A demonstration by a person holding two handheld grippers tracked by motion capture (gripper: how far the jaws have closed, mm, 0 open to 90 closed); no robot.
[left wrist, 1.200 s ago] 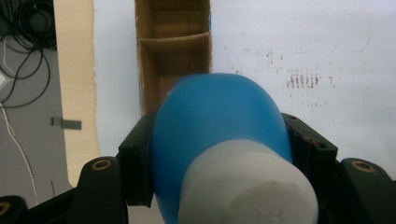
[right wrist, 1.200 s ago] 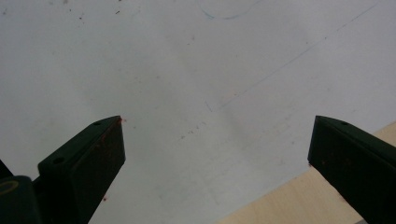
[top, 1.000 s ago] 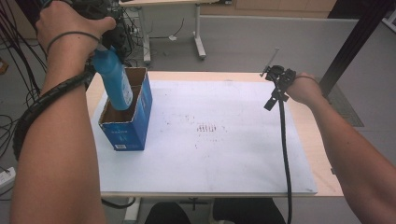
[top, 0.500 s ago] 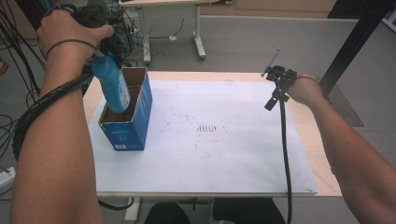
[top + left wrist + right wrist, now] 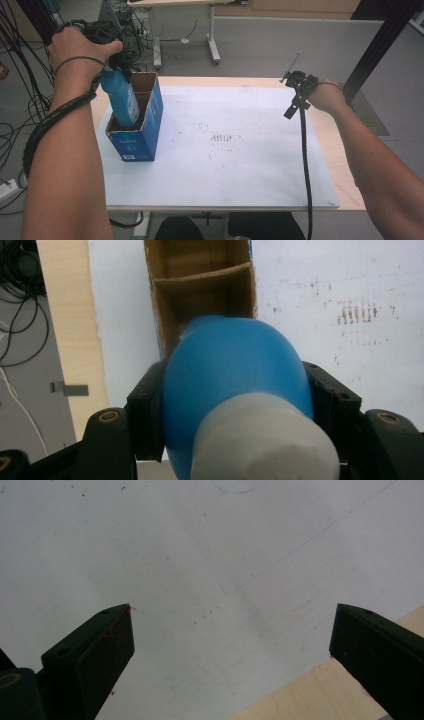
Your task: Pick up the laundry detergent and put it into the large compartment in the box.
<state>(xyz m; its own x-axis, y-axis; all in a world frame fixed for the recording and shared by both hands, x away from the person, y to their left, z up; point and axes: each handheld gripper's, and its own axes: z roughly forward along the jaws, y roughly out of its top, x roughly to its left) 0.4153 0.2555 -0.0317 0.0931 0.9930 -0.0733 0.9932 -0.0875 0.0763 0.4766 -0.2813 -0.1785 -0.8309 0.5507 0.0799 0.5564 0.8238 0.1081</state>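
Left gripper (image 5: 235,405) clenched on blue bottle (image 5: 235,375), jaws pressed against both flanks just below white cap (image 5: 260,440). Seen from high view: left gripper (image 5: 117,62) raised over far-left corner of surface (image 5: 345,165), bottle (image 5: 120,97) hanging tilted beneath, lower end dipped into open top of blue cardboard box (image 5: 137,135). Held from above by left hand (image 5: 80,47), thin band around wrist, spiral-wrapped cable (image 5: 50,122) trailing along forearm. Looked down, in left gripper view, past bottle's rounded shoulder into box (image 5: 200,280), brown inside and split by cardboard divider (image 5: 200,275) into two compartments; bottle's foot hidden behind own body there, so compartment not told apart with certainty. Box stood upright on white sheet (image 5: 240,150), near its left edge, a row of small dark marks (image 5: 224,136) printed toward sheet's middle.

Right gripper (image 5: 230,645) released, jaws spread wide with nothing between, pointed down at white sheet (image 5: 200,555) where bare wood (image 5: 300,695) began beside it. From high view, right gripper (image 5: 297,82) hovered near far-right edge of sheet, well apart from box, gripped by right hand (image 5: 325,95), black cable (image 5: 305,165) dropping from it toward near edge. Beyond surface, grey floor (image 5: 280,45), another desk's legs (image 5: 212,40) and a tangle of cables (image 5: 20,100) at far left.
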